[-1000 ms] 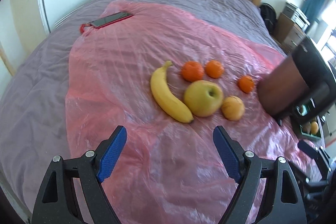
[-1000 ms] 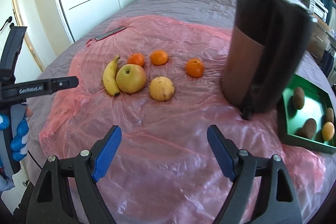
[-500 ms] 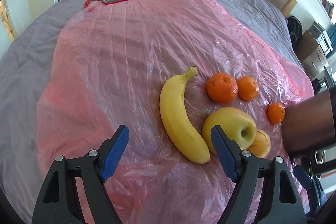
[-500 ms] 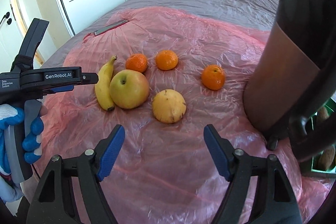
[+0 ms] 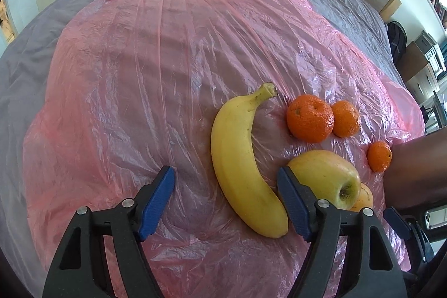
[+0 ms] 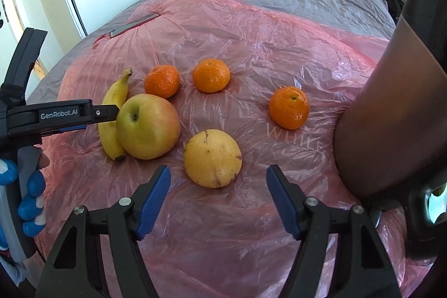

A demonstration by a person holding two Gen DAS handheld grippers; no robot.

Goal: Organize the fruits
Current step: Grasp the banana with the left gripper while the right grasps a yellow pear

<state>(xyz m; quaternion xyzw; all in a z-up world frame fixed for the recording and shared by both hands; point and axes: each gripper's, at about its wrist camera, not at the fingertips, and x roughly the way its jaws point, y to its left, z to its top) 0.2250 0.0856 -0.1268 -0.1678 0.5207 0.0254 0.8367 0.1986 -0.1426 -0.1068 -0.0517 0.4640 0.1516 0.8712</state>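
On the bed's pink plastic sheet (image 6: pixel 251 27), left to right: banana (image 6: pixel 113 113), apple (image 6: pixel 148 126), yellow fruit (image 6: pixel 212 158), three tangerines (image 6: pixel 211 75). All loose, none sorted yet. Left gripper (image 5: pixel 225 198) and right gripper (image 6: pixel 218 198): jaws apart, empty.

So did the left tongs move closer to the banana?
Yes. The left tongs moved forward and down toward the banana, which stayed beside the apple; the open tongs now straddle its lower end.

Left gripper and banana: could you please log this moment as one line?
left gripper: open, straddling banana | right gripper: open, behind yellow round fruit | nothing grasped
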